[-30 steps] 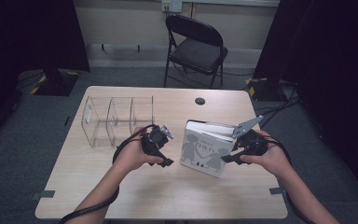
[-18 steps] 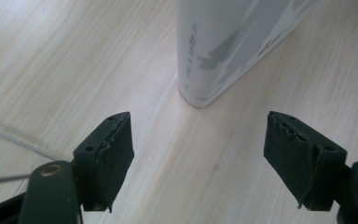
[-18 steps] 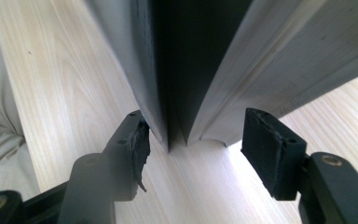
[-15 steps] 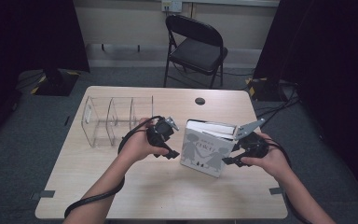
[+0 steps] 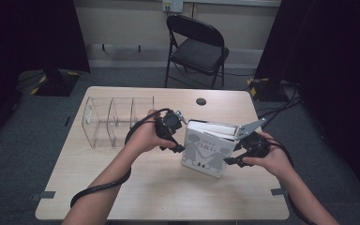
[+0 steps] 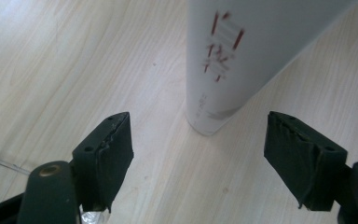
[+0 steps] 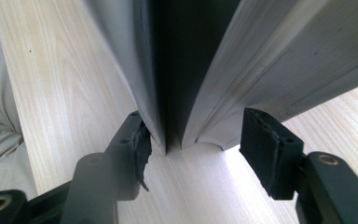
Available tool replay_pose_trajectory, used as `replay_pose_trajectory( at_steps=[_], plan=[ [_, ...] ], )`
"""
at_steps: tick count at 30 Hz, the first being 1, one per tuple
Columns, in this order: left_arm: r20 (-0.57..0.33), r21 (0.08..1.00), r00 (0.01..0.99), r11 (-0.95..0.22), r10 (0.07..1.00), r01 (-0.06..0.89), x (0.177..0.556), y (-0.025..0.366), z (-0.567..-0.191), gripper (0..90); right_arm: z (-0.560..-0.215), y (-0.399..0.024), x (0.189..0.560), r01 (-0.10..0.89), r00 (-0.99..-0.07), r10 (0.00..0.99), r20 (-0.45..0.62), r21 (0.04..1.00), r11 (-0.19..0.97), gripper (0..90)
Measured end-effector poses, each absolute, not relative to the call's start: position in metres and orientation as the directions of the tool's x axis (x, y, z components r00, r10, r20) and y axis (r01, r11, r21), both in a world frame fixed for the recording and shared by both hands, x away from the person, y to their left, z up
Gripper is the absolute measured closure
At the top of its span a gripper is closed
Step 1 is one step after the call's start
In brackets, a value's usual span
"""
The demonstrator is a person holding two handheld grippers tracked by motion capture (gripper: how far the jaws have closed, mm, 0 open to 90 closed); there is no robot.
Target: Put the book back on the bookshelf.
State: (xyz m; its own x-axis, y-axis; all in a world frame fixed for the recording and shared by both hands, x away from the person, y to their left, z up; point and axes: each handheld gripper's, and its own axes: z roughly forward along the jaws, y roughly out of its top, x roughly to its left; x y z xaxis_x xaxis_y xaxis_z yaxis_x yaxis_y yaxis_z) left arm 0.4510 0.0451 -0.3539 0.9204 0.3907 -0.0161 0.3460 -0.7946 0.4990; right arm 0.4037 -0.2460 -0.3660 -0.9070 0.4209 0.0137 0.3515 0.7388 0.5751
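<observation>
A white book [image 5: 204, 150] with two dark figures on its cover stands on edge on the wooden table [image 5: 145, 192], tilted. My left gripper [image 5: 178, 136] hangs open just left of it. In the left gripper view the book's spine [image 6: 233, 56] with red lettering rises beyond the open left gripper [image 6: 198, 154], apart from both pads. My right gripper [image 5: 233, 151] is at the book's right edge. Its jaws have just been opening. In the right gripper view the book's lower corner [image 7: 270, 60] sits between the jaws of the right gripper [image 7: 193, 144], and the right pad stands clear of it.
A clear plastic organiser [image 5: 112, 119] with several compartments stands at the table's left, close behind my left hand. A small black round piece [image 5: 200, 101] lies near the far edge. A folding chair [image 5: 194, 47] stands beyond the table.
My left gripper has moved up and to the right, closer to the book's spine. The book now stands more upright. The right gripper's jaws have widened around the book's edge.
</observation>
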Motion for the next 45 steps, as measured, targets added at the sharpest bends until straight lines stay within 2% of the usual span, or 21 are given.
replay_pose_trajectory(
  at_steps=[4, 21, 37, 45],
  plan=[
    [-0.006, 0.513, 0.929, -0.796, 0.371, 0.321, 0.452, 0.037, -0.348, 21.0, -0.366, -0.247, 0.403, 0.356, -0.904, 0.427, 0.016, 0.579, 0.733, 42.0],
    [0.029, 0.517, 0.948, -0.816, 0.318, 0.258, 0.451, 0.016, -0.338, 21.5, -0.367, -0.247, 0.401, 0.355, -0.899, 0.437, 0.000, 0.584, 0.730, 38.3],
    [0.062, 0.525, 0.962, -0.828, 0.266, 0.195, 0.445, -0.002, -0.331, 24.9, -0.368, -0.248, 0.401, 0.361, -0.894, 0.448, 0.001, 0.594, 0.719, 37.9],
    [0.052, 0.517, 0.964, -0.833, 0.260, 0.197, 0.440, 0.001, -0.328, 31.9, -0.368, -0.250, 0.402, 0.372, -0.886, 0.464, -0.001, 0.594, 0.713, 38.3]
  ],
)
